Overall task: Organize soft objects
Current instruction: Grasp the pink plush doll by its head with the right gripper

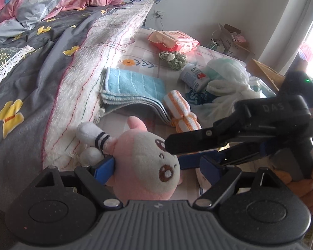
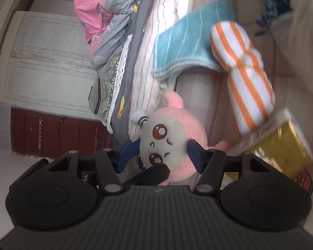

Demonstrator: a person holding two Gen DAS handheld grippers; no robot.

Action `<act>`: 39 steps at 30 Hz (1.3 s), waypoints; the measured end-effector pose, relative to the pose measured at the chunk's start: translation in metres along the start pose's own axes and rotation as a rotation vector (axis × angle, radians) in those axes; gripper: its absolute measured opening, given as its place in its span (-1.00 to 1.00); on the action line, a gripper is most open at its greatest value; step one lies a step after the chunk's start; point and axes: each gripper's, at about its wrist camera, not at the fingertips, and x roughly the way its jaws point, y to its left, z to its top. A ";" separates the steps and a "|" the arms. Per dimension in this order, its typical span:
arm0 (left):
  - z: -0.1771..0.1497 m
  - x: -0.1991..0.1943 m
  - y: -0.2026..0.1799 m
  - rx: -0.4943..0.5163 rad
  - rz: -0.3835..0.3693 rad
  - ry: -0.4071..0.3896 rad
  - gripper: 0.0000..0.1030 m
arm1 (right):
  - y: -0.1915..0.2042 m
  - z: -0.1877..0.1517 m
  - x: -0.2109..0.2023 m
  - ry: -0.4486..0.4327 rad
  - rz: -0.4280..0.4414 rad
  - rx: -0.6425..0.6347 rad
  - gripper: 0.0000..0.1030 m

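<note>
left gripper (image 1: 154, 166): jaws spread wide around plush, left pad against its side, right pad apart; no grip
right gripper (image 2: 163, 154): jaws clamped on plush face, both pads touching
plush toy (image 1: 144, 162): round pink/cream fleece, embroidered eyes, on bed sheet beside quilt edge; ears toward quilt
striped towel roll (image 1: 182, 112): orange/white terry, tied at the middle, just behind plush
blue towels (image 1: 133, 85): folded stack, flat
cardboard box (image 1: 232, 39): far, open, small packets inside

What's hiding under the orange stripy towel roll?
The orange striped towel roll leans on the folded blue towel stack, which sits on the checked sheet. Whatever lies directly beneath the roll stays covered.
</note>
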 end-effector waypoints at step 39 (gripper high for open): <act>-0.047 -0.010 0.029 -0.176 -0.018 -0.044 0.33 | -0.081 -0.096 -0.007 -0.260 0.095 0.357 -0.14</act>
